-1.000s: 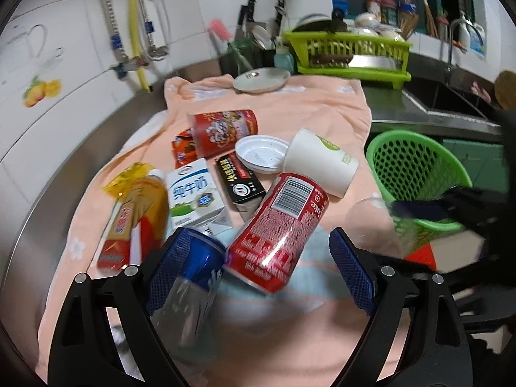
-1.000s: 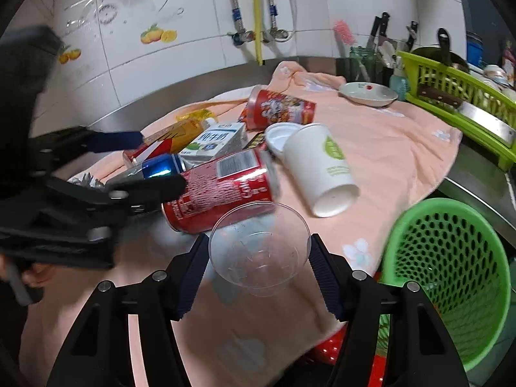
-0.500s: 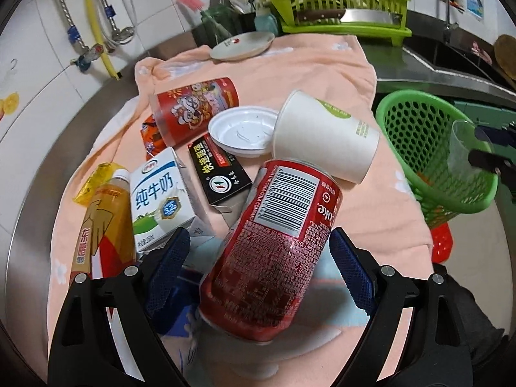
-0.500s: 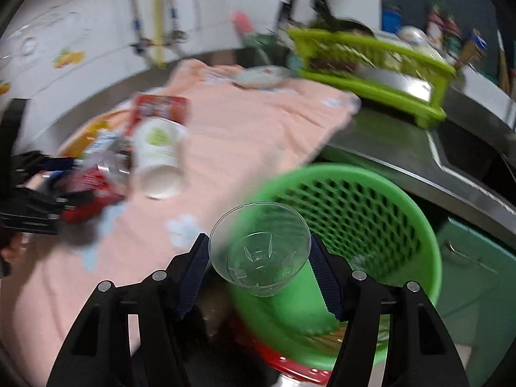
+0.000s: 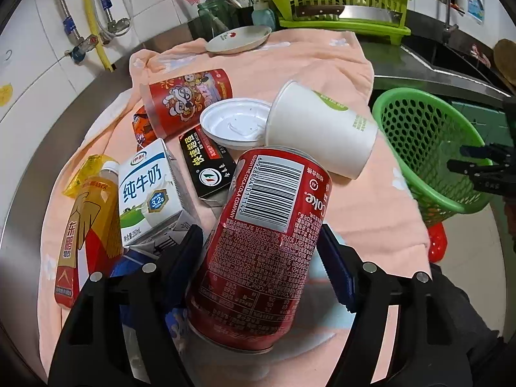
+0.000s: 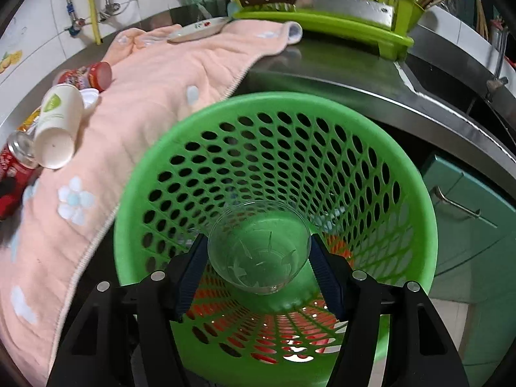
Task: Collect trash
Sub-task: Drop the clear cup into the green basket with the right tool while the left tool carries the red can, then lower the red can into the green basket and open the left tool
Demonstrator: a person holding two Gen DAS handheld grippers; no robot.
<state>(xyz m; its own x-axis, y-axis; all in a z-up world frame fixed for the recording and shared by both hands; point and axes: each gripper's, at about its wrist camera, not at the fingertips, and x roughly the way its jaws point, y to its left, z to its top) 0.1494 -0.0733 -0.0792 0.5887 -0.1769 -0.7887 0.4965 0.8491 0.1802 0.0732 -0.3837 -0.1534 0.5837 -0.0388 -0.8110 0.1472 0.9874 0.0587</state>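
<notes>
My right gripper (image 6: 259,258) is shut on a clear plastic cup (image 6: 259,251) and holds it over the mouth of the green mesh basket (image 6: 416,174). My left gripper (image 5: 261,248) has its fingers on both sides of a red Coke can (image 5: 264,242) lying on the peach towel (image 5: 380,213); it looks closed on the can. The basket also shows in the left wrist view (image 5: 419,135), with the right gripper (image 5: 477,164) above its rim.
On the towel lie a white paper cup (image 5: 322,135), a white lid (image 5: 235,122), a red snack tub (image 5: 187,100), a black carton (image 5: 206,164), a milk carton (image 5: 148,193), a tea bottle (image 5: 87,225). A plate (image 5: 238,35) and green dish rack (image 5: 338,3) stand behind.
My right gripper has swung the clear cup from above the towel to over the basket. My left gripper has moved forward around the Coke can and narrowed onto it.
</notes>
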